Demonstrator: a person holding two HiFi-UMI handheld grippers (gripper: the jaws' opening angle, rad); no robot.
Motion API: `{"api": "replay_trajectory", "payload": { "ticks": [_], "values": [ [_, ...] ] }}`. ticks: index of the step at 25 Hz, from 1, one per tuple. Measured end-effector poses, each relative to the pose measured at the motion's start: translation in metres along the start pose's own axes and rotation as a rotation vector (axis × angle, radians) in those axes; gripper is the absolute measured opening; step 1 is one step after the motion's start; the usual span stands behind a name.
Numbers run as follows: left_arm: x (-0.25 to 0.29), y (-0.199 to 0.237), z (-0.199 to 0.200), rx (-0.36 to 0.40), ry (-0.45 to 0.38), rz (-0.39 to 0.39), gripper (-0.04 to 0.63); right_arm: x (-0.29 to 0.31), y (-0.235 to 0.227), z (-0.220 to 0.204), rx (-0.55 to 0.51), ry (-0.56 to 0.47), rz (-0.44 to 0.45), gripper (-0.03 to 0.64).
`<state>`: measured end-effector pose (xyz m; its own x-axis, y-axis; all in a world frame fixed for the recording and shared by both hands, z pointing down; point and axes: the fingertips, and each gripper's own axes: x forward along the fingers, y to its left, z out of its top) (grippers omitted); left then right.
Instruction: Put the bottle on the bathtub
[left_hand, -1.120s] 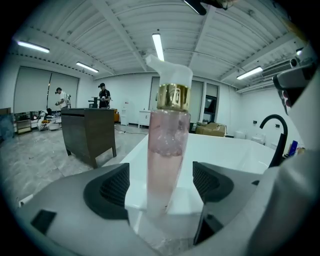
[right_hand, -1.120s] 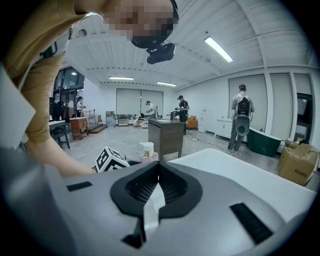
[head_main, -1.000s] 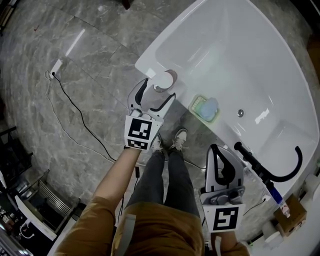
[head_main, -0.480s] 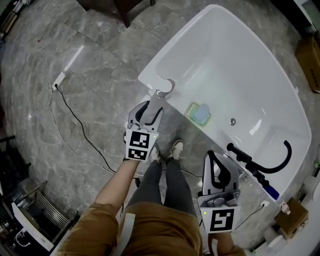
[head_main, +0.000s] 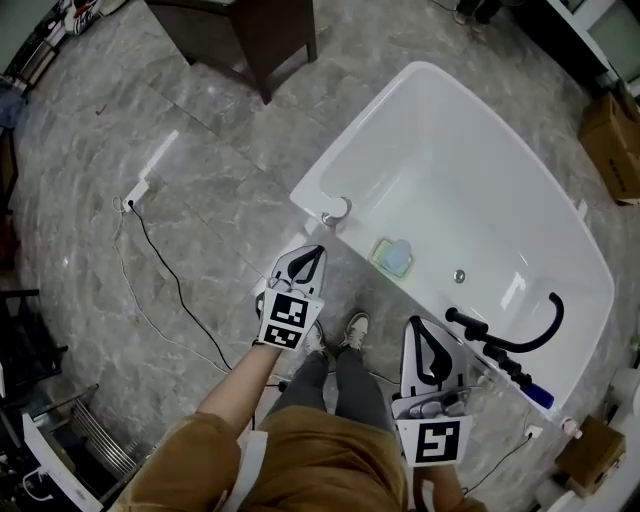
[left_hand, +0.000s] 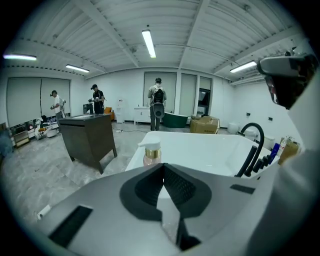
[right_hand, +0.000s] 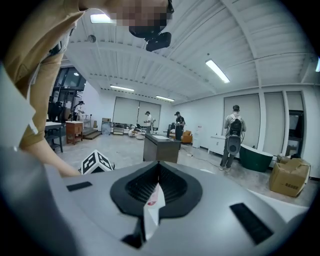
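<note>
Bottle (head_main: 336, 209) upright on bathtub (head_main: 470, 170) rim at near corner; placing looks done. L gripper (head_main: 306, 255) just off tub, jaws just been closing, now together, empty. R gripper (head_main: 424, 328) jaws together; pale sliver btwn them unclear. Retreat clear of tub w/o nudging bottle.

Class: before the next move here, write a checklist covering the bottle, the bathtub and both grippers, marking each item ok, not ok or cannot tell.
1. Bottle upright on the bathtub rim: ok.
2. Left gripper clear of the bottle, jaws just closed on nothing: ok.
3. Right gripper shut and empty: ok.
4. Soap dish apart from the bottle: ok.
5. Bottle steady on the rim: cannot tell.
</note>
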<state>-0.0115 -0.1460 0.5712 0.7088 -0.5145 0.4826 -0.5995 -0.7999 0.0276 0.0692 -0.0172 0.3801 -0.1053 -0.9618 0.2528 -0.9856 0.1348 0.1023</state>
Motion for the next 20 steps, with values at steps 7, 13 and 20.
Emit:
{"api": "replay_trajectory", "payload": {
  "ticks": [7,13,20],
  "values": [
    [-0.041,-0.007,0.057,0.030,-0.088,0.016,0.007,-0.015,-0.002,0.029,-0.049,-0.028,0.005,0.006],
    [-0.085,-0.008,0.106,0.064,-0.169,0.047,0.007,-0.021,-0.004,0.048,-0.051,-0.055,0.012,0.006],
    [-0.125,-0.010,0.136,0.074,-0.206,0.070,0.007,-0.026,-0.010,0.066,-0.084,-0.076,0.036,0.006]
  ]
}}
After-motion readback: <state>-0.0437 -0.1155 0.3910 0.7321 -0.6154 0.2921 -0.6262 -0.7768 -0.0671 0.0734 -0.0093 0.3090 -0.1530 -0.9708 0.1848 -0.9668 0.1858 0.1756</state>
